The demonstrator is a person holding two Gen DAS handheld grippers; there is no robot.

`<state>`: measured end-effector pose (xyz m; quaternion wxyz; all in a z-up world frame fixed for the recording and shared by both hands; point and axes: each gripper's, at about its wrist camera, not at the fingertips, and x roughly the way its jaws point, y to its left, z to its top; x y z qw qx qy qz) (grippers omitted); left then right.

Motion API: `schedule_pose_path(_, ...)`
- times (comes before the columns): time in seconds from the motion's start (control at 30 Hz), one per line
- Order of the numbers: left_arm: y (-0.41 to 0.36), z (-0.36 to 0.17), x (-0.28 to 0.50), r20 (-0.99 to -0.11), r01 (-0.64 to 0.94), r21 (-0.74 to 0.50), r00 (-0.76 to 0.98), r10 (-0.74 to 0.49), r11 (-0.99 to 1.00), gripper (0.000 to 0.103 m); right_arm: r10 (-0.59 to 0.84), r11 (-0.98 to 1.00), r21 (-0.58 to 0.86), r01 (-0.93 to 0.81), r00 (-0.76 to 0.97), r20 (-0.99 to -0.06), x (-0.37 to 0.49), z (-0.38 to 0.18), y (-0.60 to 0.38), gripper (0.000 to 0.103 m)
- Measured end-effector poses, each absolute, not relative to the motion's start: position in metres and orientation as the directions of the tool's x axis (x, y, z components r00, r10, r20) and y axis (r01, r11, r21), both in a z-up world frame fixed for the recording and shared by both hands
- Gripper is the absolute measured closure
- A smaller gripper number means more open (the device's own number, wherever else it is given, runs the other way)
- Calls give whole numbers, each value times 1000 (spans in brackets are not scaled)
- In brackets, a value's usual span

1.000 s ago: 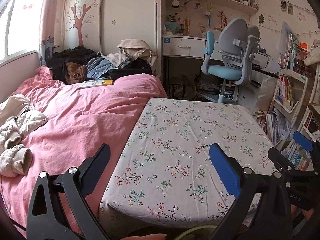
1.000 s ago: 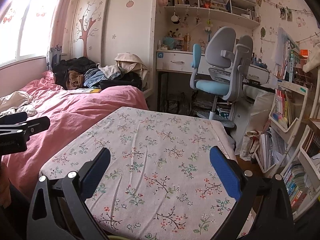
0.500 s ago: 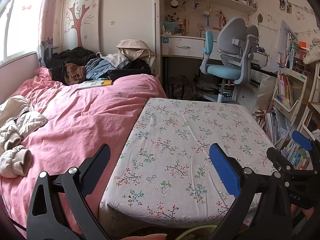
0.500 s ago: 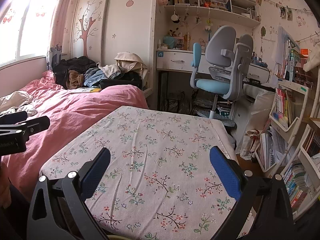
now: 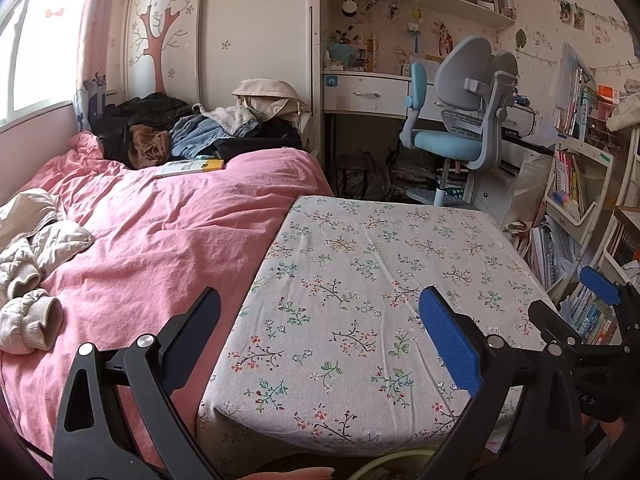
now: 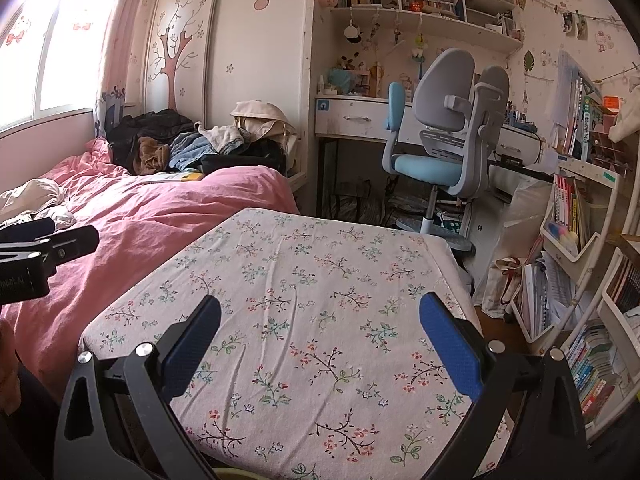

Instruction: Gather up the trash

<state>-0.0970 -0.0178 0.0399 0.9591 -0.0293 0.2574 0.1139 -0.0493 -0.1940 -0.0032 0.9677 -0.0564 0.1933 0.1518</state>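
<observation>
My left gripper (image 5: 320,340) is open and empty, held low over the near edge of a table with a floral cloth (image 5: 380,264). My right gripper (image 6: 320,344) is open and empty over the same floral cloth (image 6: 320,280), to the right of the left one. The right gripper shows at the right edge of the left wrist view (image 5: 576,304); the left gripper shows at the left edge of the right wrist view (image 6: 44,248). No trash shows on the cloth. A pale green rim (image 5: 384,468) peeks out below the table's near edge.
A bed with a pink duvet (image 5: 152,232) lies left of the table, with a clothes pile (image 5: 192,132), a yellow book (image 5: 188,168) and a white jacket (image 5: 32,248). A blue-grey desk chair (image 5: 456,136) and desk stand behind. Bookshelves (image 5: 576,200) line the right.
</observation>
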Motion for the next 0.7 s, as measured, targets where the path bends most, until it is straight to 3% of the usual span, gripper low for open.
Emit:
schedule_pose_path(0.4,-17,36,-100,-483,-149,-69,870,97,987,7,280,946,-39,-322,872,-401,-48,-5,-194,8)
schedule_pose_path(0.53,-18,37,-105,-461,-144,-53,881,104,988,7,284,946,-26,-323,864,-416,-47,-7,-193,8)
schedule_pose_path(0.7,-9,34,-99,-500,-192,-57,855,139,980,7,282,945,-30,-326,856,-433,-43,-8,-191,8)
